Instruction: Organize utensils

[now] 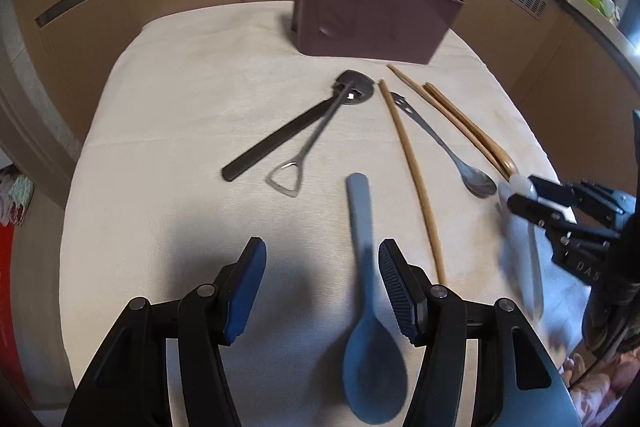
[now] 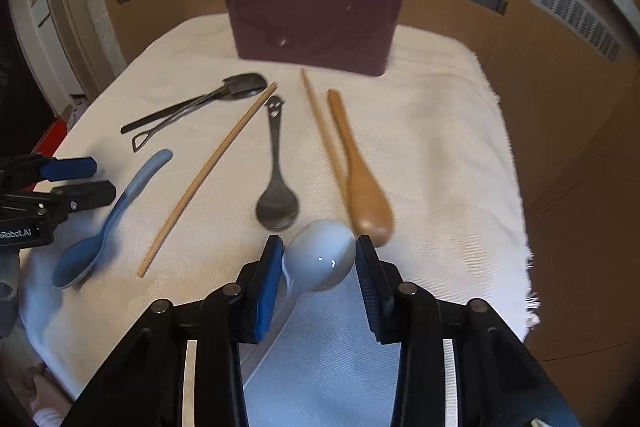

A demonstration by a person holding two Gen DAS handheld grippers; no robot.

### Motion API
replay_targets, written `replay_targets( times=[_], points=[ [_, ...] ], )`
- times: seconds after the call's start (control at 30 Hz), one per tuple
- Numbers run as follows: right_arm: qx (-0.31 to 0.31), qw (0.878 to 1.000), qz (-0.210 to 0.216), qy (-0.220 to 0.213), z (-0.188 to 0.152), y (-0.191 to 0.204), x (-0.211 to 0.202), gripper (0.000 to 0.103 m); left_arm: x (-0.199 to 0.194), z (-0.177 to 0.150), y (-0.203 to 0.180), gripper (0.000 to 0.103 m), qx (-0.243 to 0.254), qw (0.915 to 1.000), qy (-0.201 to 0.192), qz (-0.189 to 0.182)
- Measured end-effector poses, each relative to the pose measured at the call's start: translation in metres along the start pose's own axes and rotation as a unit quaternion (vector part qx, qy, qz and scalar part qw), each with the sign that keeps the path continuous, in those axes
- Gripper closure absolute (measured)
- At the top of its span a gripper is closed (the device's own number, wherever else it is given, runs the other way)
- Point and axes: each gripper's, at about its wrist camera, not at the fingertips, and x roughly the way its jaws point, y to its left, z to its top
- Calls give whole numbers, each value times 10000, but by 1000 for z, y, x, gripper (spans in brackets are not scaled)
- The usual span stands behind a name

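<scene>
A blue spoon (image 1: 362,255) lies on the white cloth, bowl toward me. My left gripper (image 1: 322,287) stands open over it, the handle close beside the right pad, with neither pad pressing on it. The spoon looks blurred. From the right wrist view the left gripper (image 2: 94,181) hovers just left of that blue spoon (image 2: 116,215). My right gripper (image 2: 318,267) is shut on the bowl of a white spoon (image 2: 320,255), with the handle running back under the fingers. A maroon utensil holder (image 2: 316,23) stands at the far end of the cloth.
Between holder and grippers lie a black spatula (image 1: 276,143) crossed by a metal spoon with a loop handle, a chopstick (image 1: 412,179), a steel spoon (image 2: 276,183), a second chopstick (image 2: 324,131) and a wooden spoon (image 2: 360,179). The cloth's edge (image 2: 516,187) drops off at right.
</scene>
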Motion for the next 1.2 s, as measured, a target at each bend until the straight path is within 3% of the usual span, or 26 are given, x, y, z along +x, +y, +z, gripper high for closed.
replay_targets(
  times=[0.1, 0.2, 0.33, 0.53, 0.7, 0.83, 1.07, 1.2],
  points=[
    [99, 9999, -14, -106, -4, -11, -7, 68, 8, 7, -14, 47, 282, 9993, 224, -94],
    [166, 9997, 8, -179, -9, -16, -9, 68, 19, 18, -25, 71, 550, 9968, 576, -107],
    [271, 9992, 146, -237, -13, -17, -5, 68, 38, 34, -32, 78, 792, 9918, 992, 113],
    [278, 9979, 76, -575, -14, -17, -14, 68, 47, 50, -38, 90, 790, 9899, 1162, 202],
    [119, 9959, -132, -888, -12, -14, -27, 68, 18, 39, -43, 90, 668, 9967, 311, 333],
    [48, 9945, -194, -1033, -10, -8, -36, 68, -15, 27, -47, 90, 408, 9980, -423, 217],
    [-23, 9898, -349, -1379, -1, -2, -60, 68, -70, 14, -44, 90, 171, 9877, -1557, -2],
    [-109, 9829, -457, -1783, 16, -1, -87, 68, -94, 25, -41, 90, 29, 9791, -2029, -166]
  ],
)
